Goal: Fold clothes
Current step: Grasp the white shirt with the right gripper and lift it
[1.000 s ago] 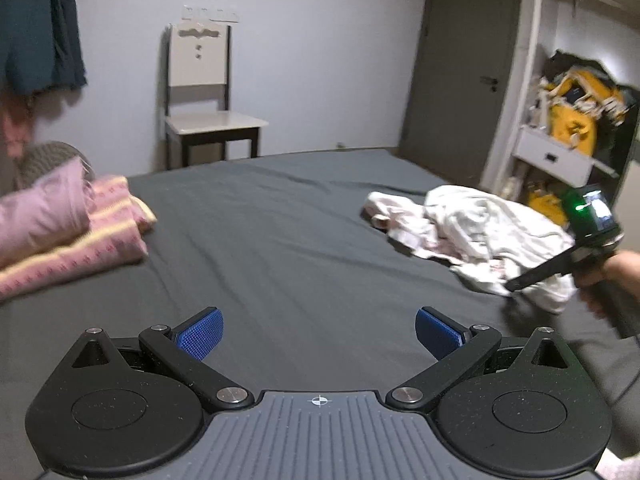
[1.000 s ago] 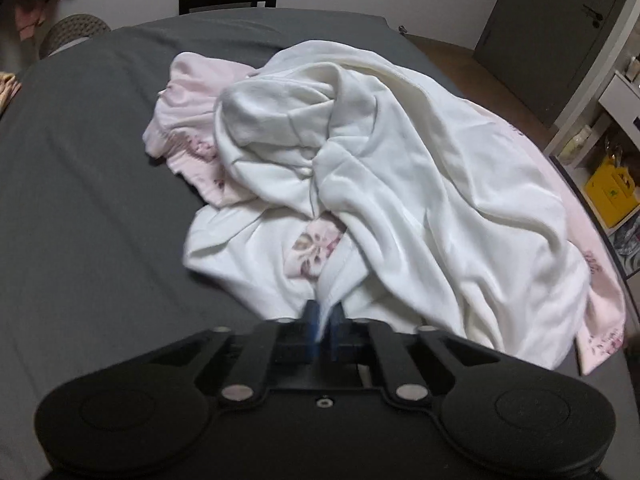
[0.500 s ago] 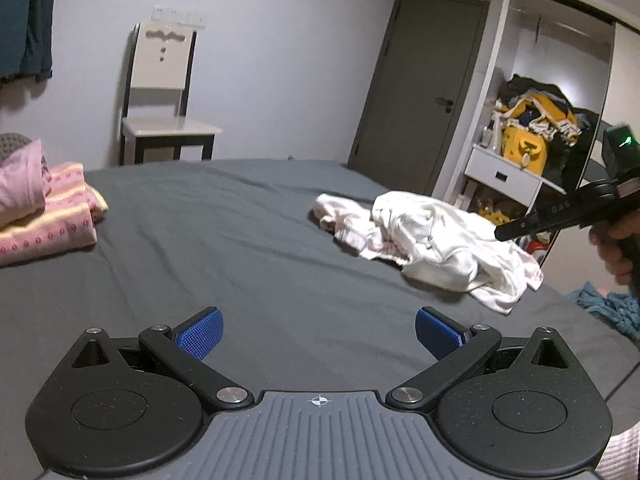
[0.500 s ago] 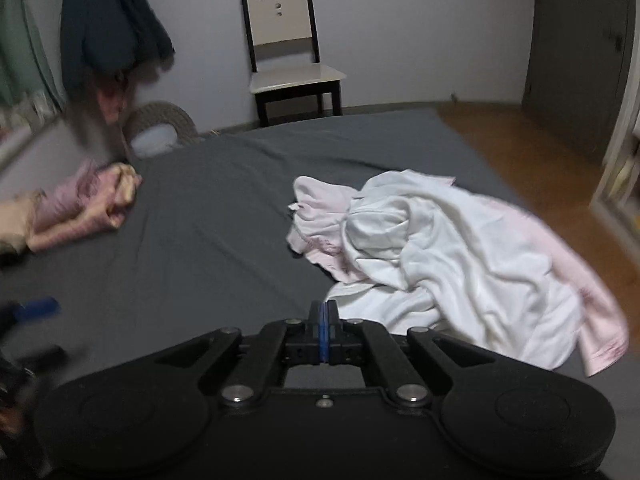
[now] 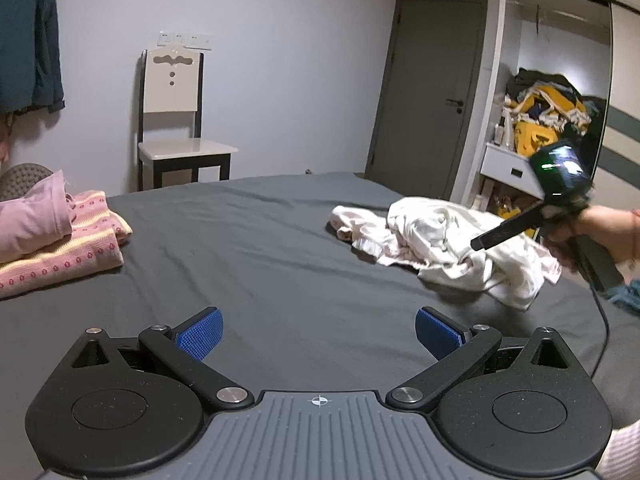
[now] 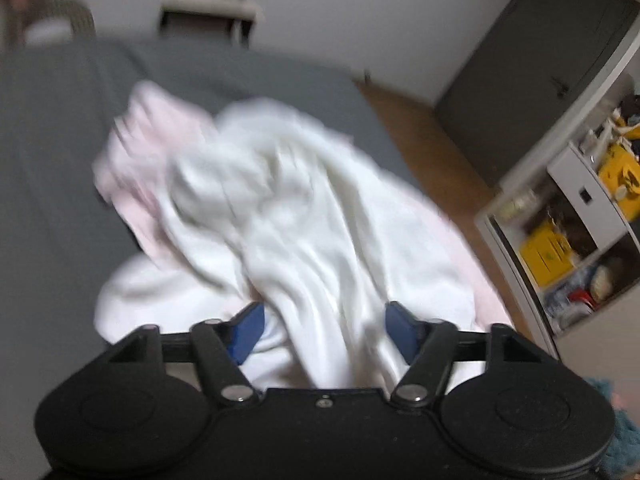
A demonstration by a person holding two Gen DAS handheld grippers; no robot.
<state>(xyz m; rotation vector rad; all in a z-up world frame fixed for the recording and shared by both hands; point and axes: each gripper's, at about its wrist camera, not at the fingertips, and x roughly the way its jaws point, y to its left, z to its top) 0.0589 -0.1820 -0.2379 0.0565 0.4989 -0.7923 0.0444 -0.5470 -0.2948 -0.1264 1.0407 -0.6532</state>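
A crumpled white garment (image 5: 452, 240) lies heaped over a pale pink one (image 5: 352, 224) on the right of the dark grey bed (image 5: 260, 248). My left gripper (image 5: 318, 330) hovers open over bare sheet, well short of the heap. In the left wrist view a hand holds my right gripper (image 5: 480, 243) at the heap's near right side. Its own blurred view shows it open (image 6: 326, 330), with a fold of the white garment (image 6: 304, 240) running between the blue pads (image 6: 246, 330). The pink garment (image 6: 148, 148) shows at the heap's far left.
Folded pink clothes (image 5: 52, 240) are stacked at the bed's left edge. A white chair (image 5: 176, 120) stands against the far wall, a grey door (image 5: 428, 92) to its right. Open shelves with yellow items (image 5: 544, 120) stand past the bed's right side.
My right gripper was shut and raised away from the heap half a second ago; now it is open and down over the white garment. The left gripper stayed open over the sheet.
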